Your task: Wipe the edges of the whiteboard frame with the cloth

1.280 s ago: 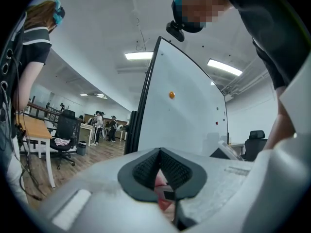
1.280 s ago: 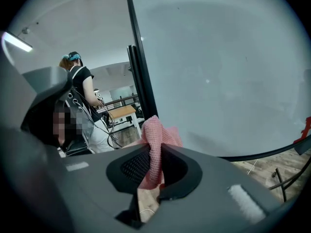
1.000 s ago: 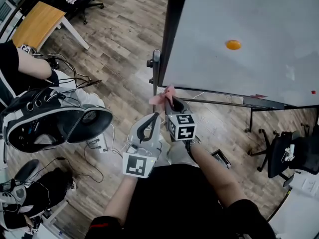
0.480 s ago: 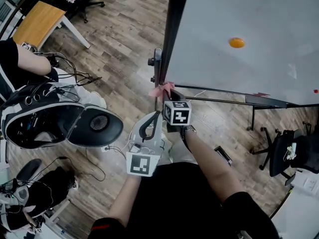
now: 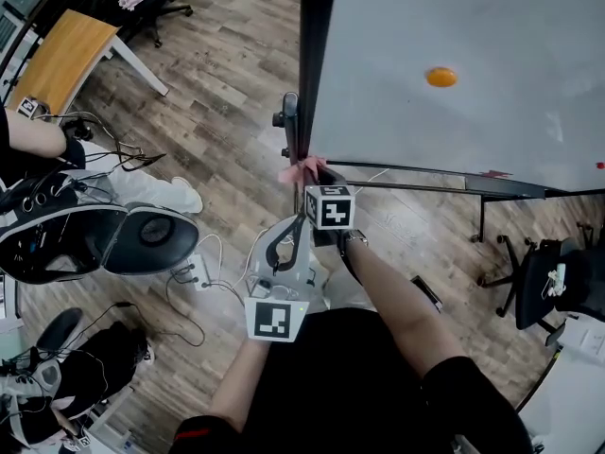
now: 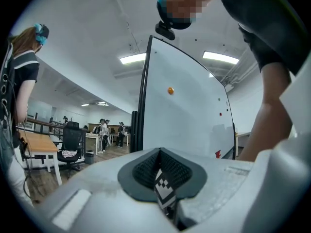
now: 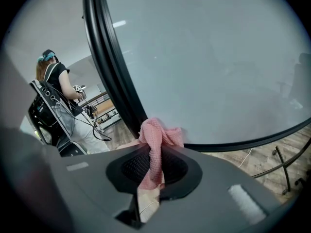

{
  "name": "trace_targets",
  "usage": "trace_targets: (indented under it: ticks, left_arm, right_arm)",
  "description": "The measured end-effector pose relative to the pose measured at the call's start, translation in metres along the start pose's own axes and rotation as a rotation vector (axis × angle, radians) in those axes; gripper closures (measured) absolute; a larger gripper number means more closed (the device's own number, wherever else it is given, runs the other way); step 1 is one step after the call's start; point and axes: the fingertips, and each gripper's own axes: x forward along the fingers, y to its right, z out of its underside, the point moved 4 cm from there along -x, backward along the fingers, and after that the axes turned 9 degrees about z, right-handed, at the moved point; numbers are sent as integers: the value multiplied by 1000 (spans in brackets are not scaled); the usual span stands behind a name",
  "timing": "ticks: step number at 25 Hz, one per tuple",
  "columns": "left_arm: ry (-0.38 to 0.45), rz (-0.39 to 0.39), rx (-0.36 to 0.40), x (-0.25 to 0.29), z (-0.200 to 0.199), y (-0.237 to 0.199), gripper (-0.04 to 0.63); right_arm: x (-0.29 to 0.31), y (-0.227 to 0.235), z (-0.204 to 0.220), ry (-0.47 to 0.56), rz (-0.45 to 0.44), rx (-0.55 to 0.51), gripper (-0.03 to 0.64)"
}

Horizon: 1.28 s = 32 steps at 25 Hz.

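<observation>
We pinch the cloth (image 7: 156,140) between the right gripper's (image 5: 307,171) fingers, its bunched end just past the fingertips, touching the whiteboard frame (image 7: 114,76) at its lower left corner. Our left gripper (image 5: 294,219) sits just behind and left of those fingers, apart from the frame.

The scene is taken from overhead, steeply downward, with the whiteboard (image 5: 473,26) filling the upper right. The left gripper view is tilted upward from low down, the board caught mid-frame. The right gripper view is pushed close against the frame (image 7: 111,69). The board is shared by all three.
</observation>
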Motion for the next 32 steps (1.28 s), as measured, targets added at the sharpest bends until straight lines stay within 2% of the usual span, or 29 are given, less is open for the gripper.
trace_targets:
  ticks: [8,21,32]
  left_arm:
    - [112,-18,45,-4,-16,1,595]
    - [84,16,77,-6,-2,11,595]
    - [70,29,68,8,-2,7,595]
  right_arm:
    - [3,1,-1,-12,7,34,566]
    - [7,9,7,-10,14,14,565]
    - [11,14,-1,-28,-6,0,565]
